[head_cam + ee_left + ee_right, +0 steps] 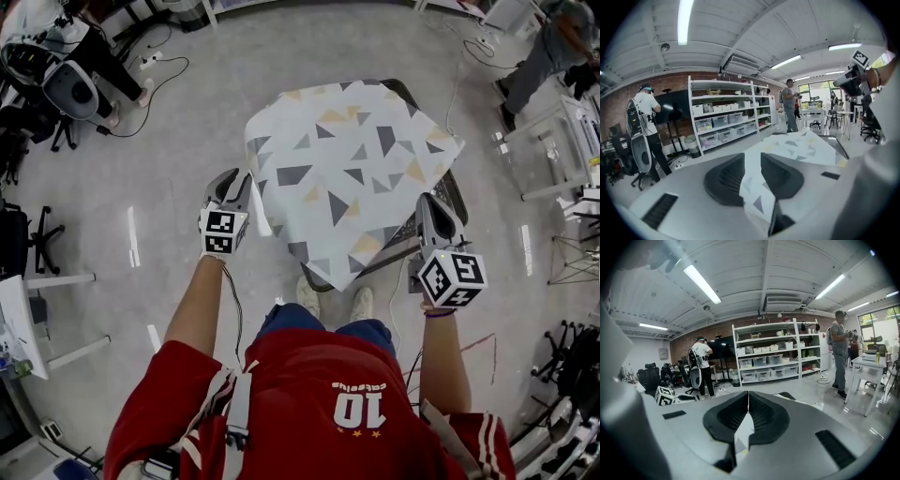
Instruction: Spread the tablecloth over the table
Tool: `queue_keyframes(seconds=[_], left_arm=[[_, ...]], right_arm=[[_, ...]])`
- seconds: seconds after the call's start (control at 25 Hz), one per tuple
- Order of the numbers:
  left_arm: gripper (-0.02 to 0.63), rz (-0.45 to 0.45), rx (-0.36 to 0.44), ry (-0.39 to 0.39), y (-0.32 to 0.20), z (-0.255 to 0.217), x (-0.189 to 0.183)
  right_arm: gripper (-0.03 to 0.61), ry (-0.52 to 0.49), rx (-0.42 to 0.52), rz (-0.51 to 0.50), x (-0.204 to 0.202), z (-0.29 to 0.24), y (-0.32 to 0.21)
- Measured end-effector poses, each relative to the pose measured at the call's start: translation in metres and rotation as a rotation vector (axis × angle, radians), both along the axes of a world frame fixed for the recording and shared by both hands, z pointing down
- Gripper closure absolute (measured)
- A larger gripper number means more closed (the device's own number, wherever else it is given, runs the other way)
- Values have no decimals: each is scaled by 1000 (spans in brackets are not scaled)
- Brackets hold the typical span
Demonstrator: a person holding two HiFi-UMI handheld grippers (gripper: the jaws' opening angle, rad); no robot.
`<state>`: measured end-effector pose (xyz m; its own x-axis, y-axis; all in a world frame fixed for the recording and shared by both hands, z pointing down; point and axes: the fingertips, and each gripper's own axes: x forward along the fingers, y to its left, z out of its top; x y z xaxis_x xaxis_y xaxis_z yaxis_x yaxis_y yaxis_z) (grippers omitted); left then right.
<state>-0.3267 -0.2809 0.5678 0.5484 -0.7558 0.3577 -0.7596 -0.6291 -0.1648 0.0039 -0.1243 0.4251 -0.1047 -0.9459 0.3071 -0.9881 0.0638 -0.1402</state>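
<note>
**Soft cloth held by two near corners above a mostly hidden tabletop**

The tablecloth (pixel 347 173), pale with grey and yellow triangles, hung spread in front of the person at twelve o'clock, over the dark tabletop (pixel 401 90). The left tongs (pixel 232 183) gripped its corner at about eight o'clock, jaws part-way apart with a bunched fold filling the gap between them. The right tongs (pixel 429 204) were closed tight on a thin edge at about four o'clock.

It looked light, limp and thin, likely to billow, sag in the middle and slide on a smooth top; corners or hems seemed the best places to hold, kept wide apart and taut.

Only a sliver of tabletop showed at one and three o'clock; its shape, legs and far edge were covered. Whether the cloth touched it or floated above could not be told, and the far corners' overhang was hidden.
</note>
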Motion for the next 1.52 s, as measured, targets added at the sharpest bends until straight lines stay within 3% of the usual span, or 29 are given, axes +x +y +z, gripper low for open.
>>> queue_keyframes(seconds=[0.48,0.68,1.04,1.24,1.52], left_arm=[[511,221,121,254,46,-138,122],[511,292,161,267,60,-185,152],[521,241,251,228,77,-250,161],[605,265,261,242,84,-252,164],[607,328,214,264,97,-238,172]], right_arm=[[563,1,87,62,23,-35,17],[563,2,128,65,27,-56,20],[563,6,195,73,29,-90,32],[563,19,185,95,33,-83,40],[563,40,198,124,29,-78,53]])
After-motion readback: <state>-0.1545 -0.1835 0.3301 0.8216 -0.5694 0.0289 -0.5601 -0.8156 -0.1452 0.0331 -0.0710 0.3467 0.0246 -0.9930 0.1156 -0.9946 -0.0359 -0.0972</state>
